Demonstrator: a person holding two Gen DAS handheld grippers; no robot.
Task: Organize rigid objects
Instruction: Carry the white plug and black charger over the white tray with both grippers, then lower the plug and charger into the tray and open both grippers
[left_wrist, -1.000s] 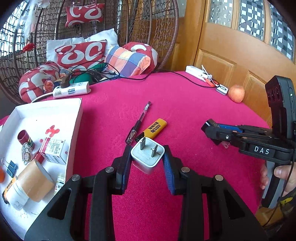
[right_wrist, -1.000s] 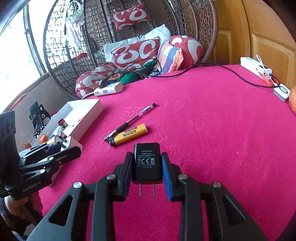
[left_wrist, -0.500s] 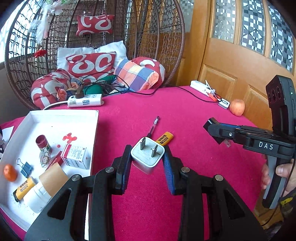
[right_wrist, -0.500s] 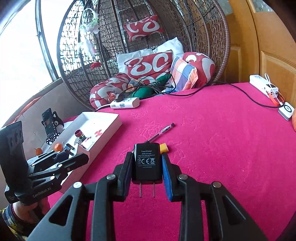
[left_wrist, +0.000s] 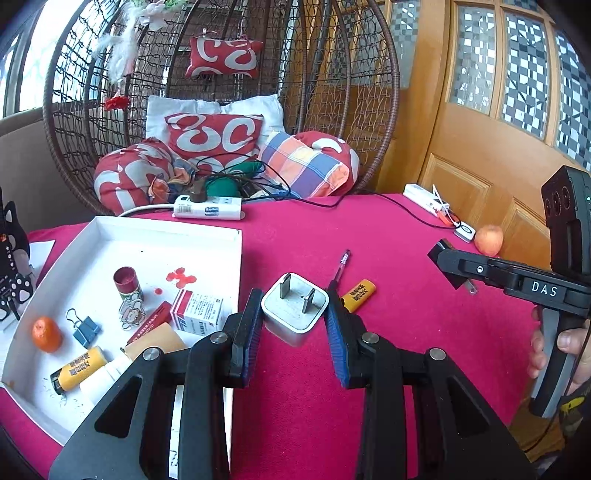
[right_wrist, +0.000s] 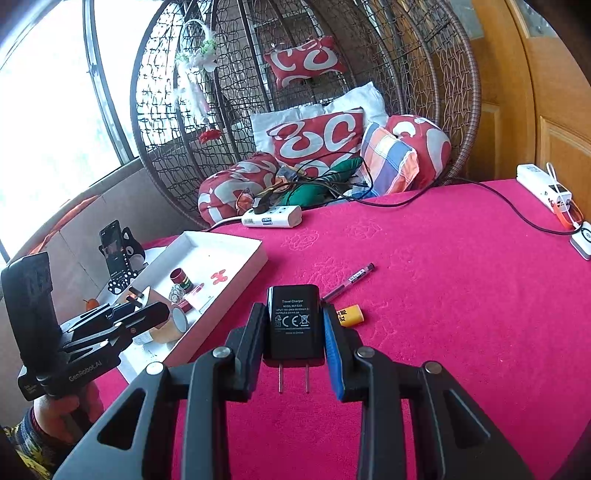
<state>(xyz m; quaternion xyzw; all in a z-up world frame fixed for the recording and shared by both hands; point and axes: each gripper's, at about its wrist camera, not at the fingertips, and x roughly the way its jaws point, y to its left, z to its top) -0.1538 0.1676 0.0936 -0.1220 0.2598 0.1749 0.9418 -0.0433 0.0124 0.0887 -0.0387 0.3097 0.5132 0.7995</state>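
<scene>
1. Left hand-held gripper (left_wrist: 294, 325): clamped on a white charger (left_wrist: 294, 312), prongs pointing up and away from the camera. The charger is held clear above the pink counter (left_wrist: 369, 229), just to the right of the white tray (left_wrist: 155, 232).
2. Right hand-held gripper (right_wrist: 294, 332): clamped on a black charger (right_wrist: 294, 321), label side up, its two prongs pointing back toward the camera. It is held above the counter, well to the right of the tray.
3. Tray contents, from the left wrist view: a small orange fruit (left_wrist: 46, 334), a blue binder clip (left_wrist: 85, 329), a yellow lighter (left_wrist: 75, 373), a red cylindrical container (left_wrist: 127, 282), a red and white carton (left_wrist: 197, 310) and a cardboard roll (left_wrist: 155, 341). Red marks stain the tray floor.
4. Loose on the counter beyond the left hand-held gripper: a pen (left_wrist: 340, 267) and a second yellow lighter (left_wrist: 357, 294), lying close together; the lighter is partly hidden behind the right finger.
5. Far edge of the counter: a white power strip (left_wrist: 207, 208) with a plug in it, a second strip (left_wrist: 424, 197) at the right, and an apple (left_wrist: 488, 240) near the wooden door.
6. A person's hand (left_wrist: 561, 350) grips the handle of the right hand-held gripper.
</scene>
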